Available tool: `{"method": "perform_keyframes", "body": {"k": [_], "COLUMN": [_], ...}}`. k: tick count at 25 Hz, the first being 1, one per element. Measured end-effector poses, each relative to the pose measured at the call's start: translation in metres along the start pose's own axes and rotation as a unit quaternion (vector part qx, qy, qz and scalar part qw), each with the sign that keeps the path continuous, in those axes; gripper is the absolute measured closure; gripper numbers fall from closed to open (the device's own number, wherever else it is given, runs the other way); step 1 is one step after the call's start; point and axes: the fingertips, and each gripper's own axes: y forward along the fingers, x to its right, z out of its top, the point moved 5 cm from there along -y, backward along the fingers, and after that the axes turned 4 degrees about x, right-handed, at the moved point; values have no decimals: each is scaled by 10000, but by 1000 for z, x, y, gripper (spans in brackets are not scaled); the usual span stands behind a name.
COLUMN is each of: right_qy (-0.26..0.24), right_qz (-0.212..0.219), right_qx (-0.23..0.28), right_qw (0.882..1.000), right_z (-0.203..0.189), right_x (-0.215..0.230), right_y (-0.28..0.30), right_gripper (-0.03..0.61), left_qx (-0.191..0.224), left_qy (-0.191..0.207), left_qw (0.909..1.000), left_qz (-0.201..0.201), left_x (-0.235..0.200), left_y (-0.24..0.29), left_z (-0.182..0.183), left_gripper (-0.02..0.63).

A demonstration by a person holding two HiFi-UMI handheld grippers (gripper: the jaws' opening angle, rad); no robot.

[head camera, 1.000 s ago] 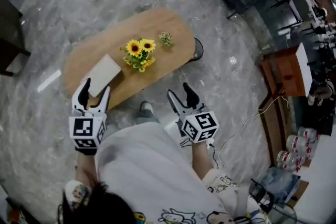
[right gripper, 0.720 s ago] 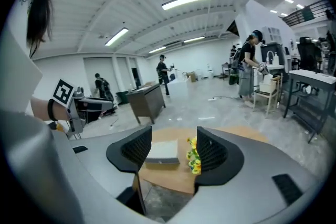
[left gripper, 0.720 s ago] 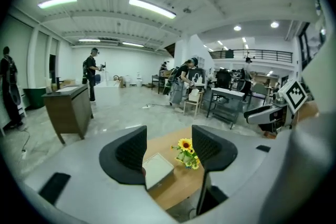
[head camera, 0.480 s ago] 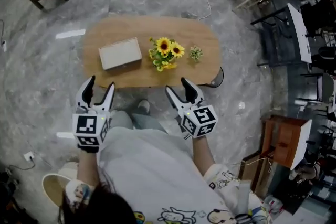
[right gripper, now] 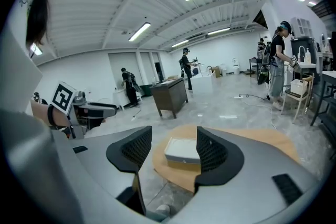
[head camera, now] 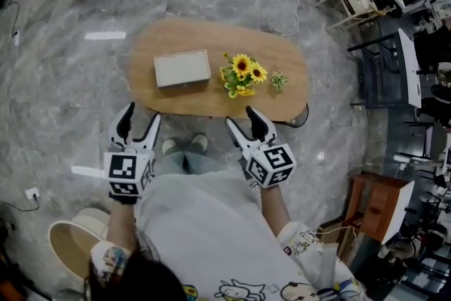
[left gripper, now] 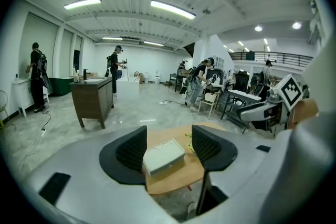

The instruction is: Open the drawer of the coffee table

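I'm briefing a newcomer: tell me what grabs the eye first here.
The oval wooden coffee table stands out on the grey floor, bright sunflowers near its middle, a white box left of them. The left gripper and right gripper hover open and empty before its near edge.

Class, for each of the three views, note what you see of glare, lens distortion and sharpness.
Head view: sharp, even light, with white glare streaks on the floor beside the table. Left gripper view: fisheye bending, black corners, ceiling lamps blown out. Right gripper view: same bending; the box seen beyond the open jaws is sharp.
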Motion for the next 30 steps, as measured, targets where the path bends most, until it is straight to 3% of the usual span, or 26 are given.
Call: {"method": "perform_keyframes", "body": {"k": [9, 16, 30], "right_qy": [34, -72, -287], "right_qz": [-142, 124, 611], "right_qx": [-83, -418, -875], "right_qw": [9999, 9990, 9939], "right_z": [-6, -21, -69], "right_x": [-22, -36, -46], "right_y": [19, 38, 94], "right_gripper": [345, 345, 345], "left_qx": [-278, -387, -836], "left_qy": [-51, -191, -517], "left_qw": [9994, 9990, 9952], "left_qz": [-200, -73, 21], "left_x": [-29, -38, -64], "left_y": [-11, -11, 8], "left_z": [-26, -45, -120], "left_gripper": [370, 370, 370]}}
